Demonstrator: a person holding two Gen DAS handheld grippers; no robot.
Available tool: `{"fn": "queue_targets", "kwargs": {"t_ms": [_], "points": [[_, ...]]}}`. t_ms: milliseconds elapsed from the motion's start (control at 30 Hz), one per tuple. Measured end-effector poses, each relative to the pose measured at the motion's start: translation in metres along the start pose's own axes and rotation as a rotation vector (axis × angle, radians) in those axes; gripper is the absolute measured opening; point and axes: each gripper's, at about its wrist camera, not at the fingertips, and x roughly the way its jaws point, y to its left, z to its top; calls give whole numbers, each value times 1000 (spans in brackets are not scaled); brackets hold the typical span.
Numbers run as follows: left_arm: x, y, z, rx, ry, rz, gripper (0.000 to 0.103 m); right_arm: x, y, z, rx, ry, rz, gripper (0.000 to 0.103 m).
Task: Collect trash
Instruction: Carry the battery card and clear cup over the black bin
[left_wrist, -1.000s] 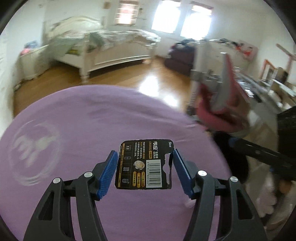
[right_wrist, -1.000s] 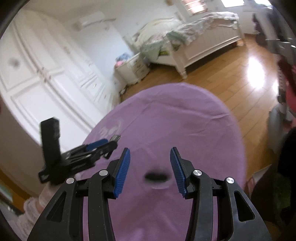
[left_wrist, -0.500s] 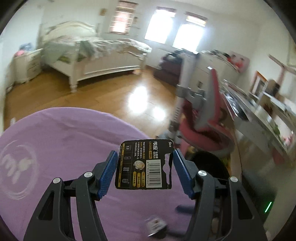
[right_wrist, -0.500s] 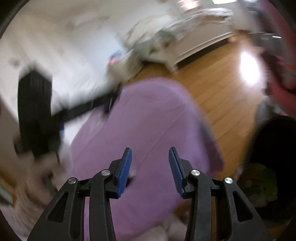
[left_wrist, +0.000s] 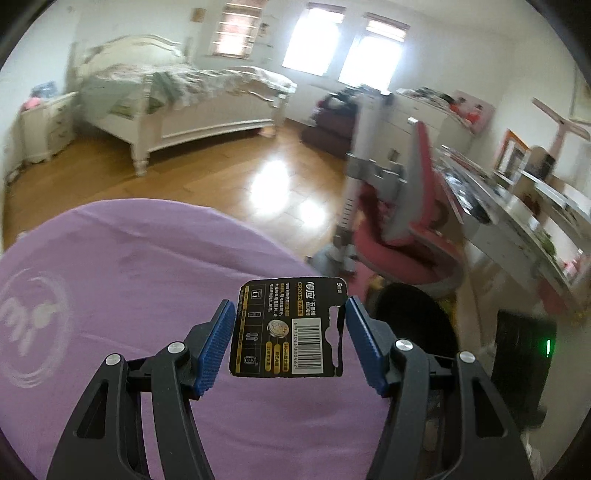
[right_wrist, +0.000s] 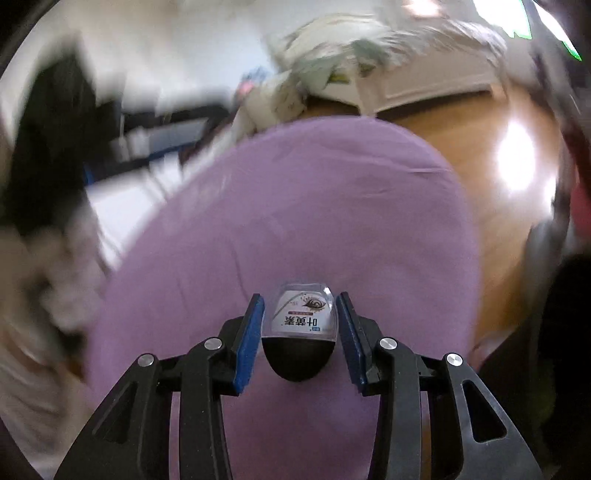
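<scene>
Black card (left_wrist: 289, 328) held upright, level.

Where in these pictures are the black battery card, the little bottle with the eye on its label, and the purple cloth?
battery card (left_wrist: 288, 328): left wrist view, on its barcode panel.
little bottle (right_wrist: 303, 315): right wrist view, on its white label.
purple cloth (right_wrist: 314, 206): right wrist view, on a bare stretch beyond the bottle.

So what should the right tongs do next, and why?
Probably close on the small bottle: it lies on the purple cloth between the open right tongs, neither pad visibly gripping it. The left tongs already hold the battery card.
</scene>
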Motion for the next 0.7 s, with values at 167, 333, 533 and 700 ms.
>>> {"fn": "queue_targets", "kwargs": {"t_ms": [167,333,533,700], "points": [[45,-70,0,103,61,-130,61,-92,-86,2,254,-208,-85,40],[92,-139,-4,211,122,-232,61,-165,-143,-11,387,-346,-221,41],[154,-185,-18,269,229,-258,61,-192,-178,-31,453,-398,-295,41],[196,-201,-38,287,322,-239,61,-195,-213,-45,503,-395,-331,41]]}}
